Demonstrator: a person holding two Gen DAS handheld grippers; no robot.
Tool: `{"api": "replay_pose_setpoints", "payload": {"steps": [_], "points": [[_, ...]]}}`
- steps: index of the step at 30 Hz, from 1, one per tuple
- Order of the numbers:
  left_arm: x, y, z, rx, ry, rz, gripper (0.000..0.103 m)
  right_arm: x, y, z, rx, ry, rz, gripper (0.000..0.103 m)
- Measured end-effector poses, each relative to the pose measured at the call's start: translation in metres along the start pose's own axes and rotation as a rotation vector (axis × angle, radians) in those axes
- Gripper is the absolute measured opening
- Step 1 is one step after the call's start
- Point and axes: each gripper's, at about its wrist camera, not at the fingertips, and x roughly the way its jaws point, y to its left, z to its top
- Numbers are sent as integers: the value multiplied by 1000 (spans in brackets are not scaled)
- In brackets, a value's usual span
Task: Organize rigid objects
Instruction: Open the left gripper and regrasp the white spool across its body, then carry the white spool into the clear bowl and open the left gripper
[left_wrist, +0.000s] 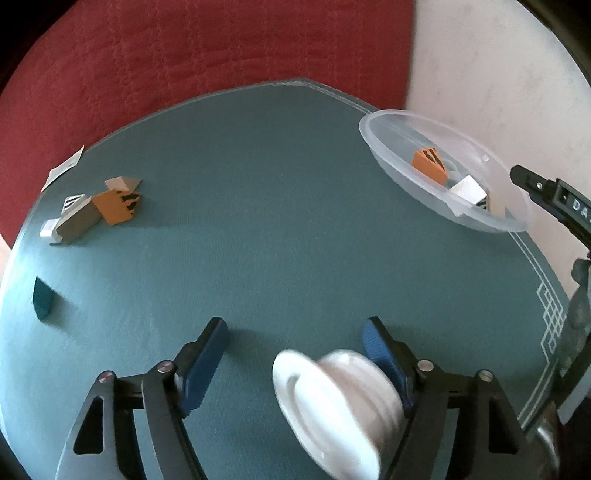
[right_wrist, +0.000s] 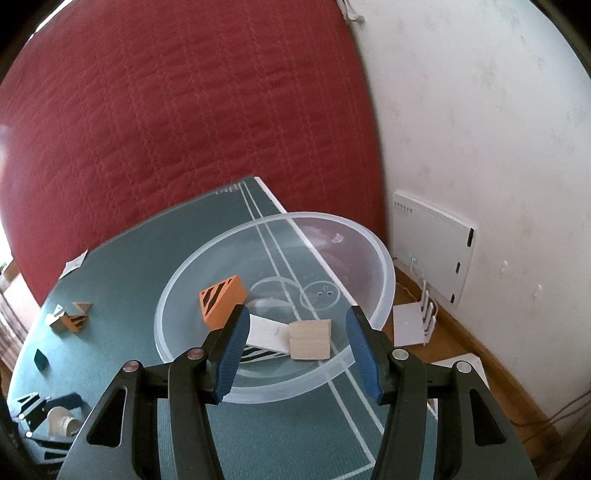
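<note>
A white ribbed round piece (left_wrist: 340, 406) lies blurred between the jaws of my left gripper (left_wrist: 295, 326). It rests against the right finger and a gap separates it from the left pad, so the gripper is open. The clear plastic bowl (left_wrist: 384, 147) at the mat's right corner holds an orange striped block (left_wrist: 428, 166) and a white block (left_wrist: 469, 190). My right gripper (right_wrist: 298, 314) hovers open over the bowl's (right_wrist: 380, 266) near rim, nothing between its pads. Below it lie the orange block (right_wrist: 221, 299), a white striped block (right_wrist: 264, 334) and a beige wooden block (right_wrist: 309, 339).
On the green mat (left_wrist: 277, 221), a cluster of orange, grey and beige blocks (left_wrist: 103, 210) sits far left, with a dark green block (left_wrist: 42, 299) nearer. A paper slip (left_wrist: 66, 168) lies at the mat's edge. A red quilt (left_wrist: 203, 55) lies behind; a white rack (right_wrist: 413, 321) stands on the floor.
</note>
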Motion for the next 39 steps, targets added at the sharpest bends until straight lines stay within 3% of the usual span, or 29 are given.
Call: {"api": "replay_pose_setpoints", "payload": {"steps": [9,12,14,16,23,39], "points": [[-14,0,-20,7,3,29,82,1,3,-3,-5,9,-1,56],[-17,-1,-24,12,3,25,61,0,3,-2,-6,10,-1,56],[-20,-3,-26,16,3,18,36,-1,3,-3,-7,9,-1,56],[-22,-6,-28,30,5,19,28,-2,4,-4,-7,7,0,56],[-29,-14,-17,81,-23,0,24,0,2,-4,-4,2,5,56],[-19,-71,85,166,-155,-129,24,-6,-5,4,34,-25,24,56]]}}
